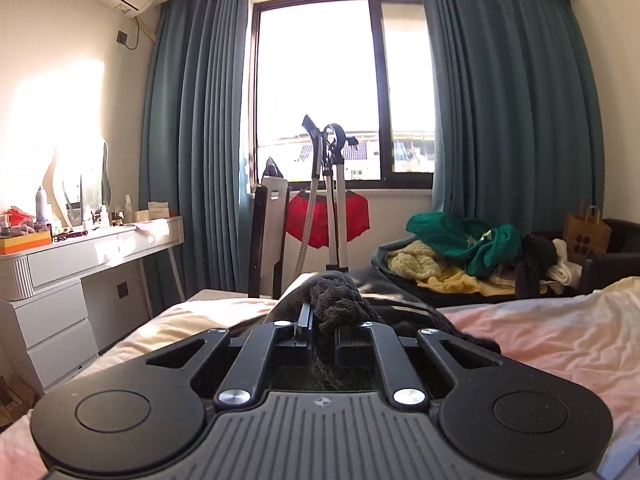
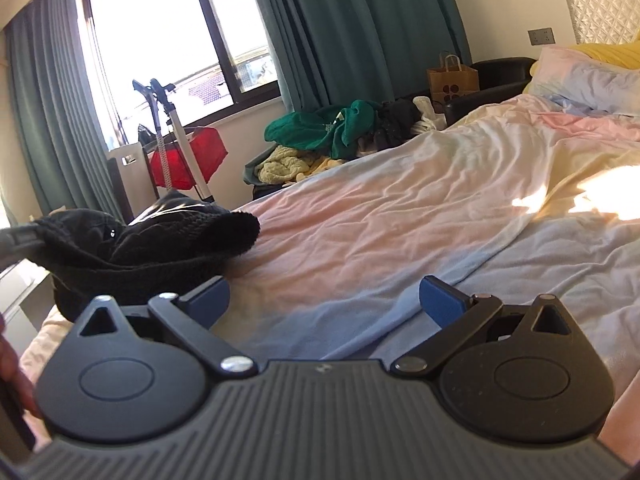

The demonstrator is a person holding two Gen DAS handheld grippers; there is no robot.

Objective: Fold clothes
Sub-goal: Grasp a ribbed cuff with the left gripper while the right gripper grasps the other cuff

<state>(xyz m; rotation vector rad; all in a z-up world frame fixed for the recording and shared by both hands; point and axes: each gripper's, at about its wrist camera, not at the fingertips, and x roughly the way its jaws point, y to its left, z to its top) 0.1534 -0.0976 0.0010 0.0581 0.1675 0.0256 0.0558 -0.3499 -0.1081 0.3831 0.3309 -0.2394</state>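
A black knitted garment point(image 1: 336, 304) bunches up between the fingers of my left gripper point(image 1: 324, 326), which is shut on it just above the pastel bedsheet point(image 1: 560, 340). In the right wrist view the same garment point(image 2: 152, 248) hangs lifted at the left edge of the bed, its near part still resting on the sheet. My right gripper point(image 2: 326, 298) stands open over the bedsheet point(image 2: 400, 220), its blue pads wide apart with nothing between them. Its left fingertip point(image 2: 212, 296) is close beside the garment's lower edge.
A pile of green, yellow and dark clothes point(image 1: 460, 248) lies on a dark seat beyond the bed, with a paper bag point(image 1: 586, 232) behind it. A garment steamer stand point(image 1: 328, 200) and a chair stand by the window. A white dresser point(image 1: 80, 264) is at the left. Pillows point(image 2: 592, 76) lie at the bed's head.
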